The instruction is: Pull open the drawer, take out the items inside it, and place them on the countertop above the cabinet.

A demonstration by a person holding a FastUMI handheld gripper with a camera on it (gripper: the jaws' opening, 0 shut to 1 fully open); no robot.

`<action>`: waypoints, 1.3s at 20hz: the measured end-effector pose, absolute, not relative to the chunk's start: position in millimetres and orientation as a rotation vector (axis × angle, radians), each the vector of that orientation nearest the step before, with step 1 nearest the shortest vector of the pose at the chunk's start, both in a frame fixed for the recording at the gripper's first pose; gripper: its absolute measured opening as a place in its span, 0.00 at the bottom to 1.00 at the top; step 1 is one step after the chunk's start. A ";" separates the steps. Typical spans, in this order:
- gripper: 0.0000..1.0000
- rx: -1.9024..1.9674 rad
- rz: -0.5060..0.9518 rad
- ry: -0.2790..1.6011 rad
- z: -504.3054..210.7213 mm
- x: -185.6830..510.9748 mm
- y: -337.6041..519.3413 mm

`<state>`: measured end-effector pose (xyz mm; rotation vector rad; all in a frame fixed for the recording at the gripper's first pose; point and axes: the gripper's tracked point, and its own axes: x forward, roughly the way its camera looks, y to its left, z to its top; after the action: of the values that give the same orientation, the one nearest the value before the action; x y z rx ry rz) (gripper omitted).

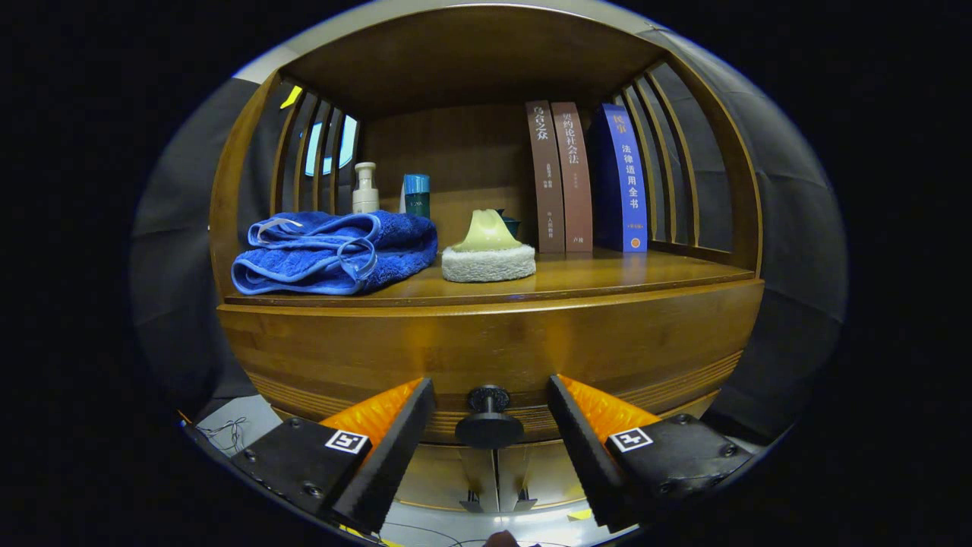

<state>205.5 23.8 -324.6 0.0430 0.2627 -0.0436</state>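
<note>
A wooden cabinet stands before me with its drawer front point(486, 349) shut. The drawer's dark round knob point(488, 419) sits between my two fingers, with a gap on each side. My gripper point(490, 399) is open around it. Above the drawer runs the countertop point(607, 277), a shelf under a wooden roof. What lies inside the drawer is hidden.
On the countertop lie a folded blue towel point(334, 251) at the left and a white sponge with a pale yellow top point(488, 251) in the middle. Behind them stand a white pump bottle point(365, 190) and a teal bottle point(416, 194). Three books point(585, 178) stand at the right.
</note>
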 end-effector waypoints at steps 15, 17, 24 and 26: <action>0.99 -0.078 0.057 0.158 -194.2 143.3 48.6; 0.99 -0.065 0.066 0.142 -173.7 135.0 52.7; 0.99 -0.014 0.043 0.094 -108.5 109.1 33.6; 0.99 0.002 0.031 0.100 -95.3 106.8 26.8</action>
<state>106.8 26.8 -95.3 0.0016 0.1001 0.0314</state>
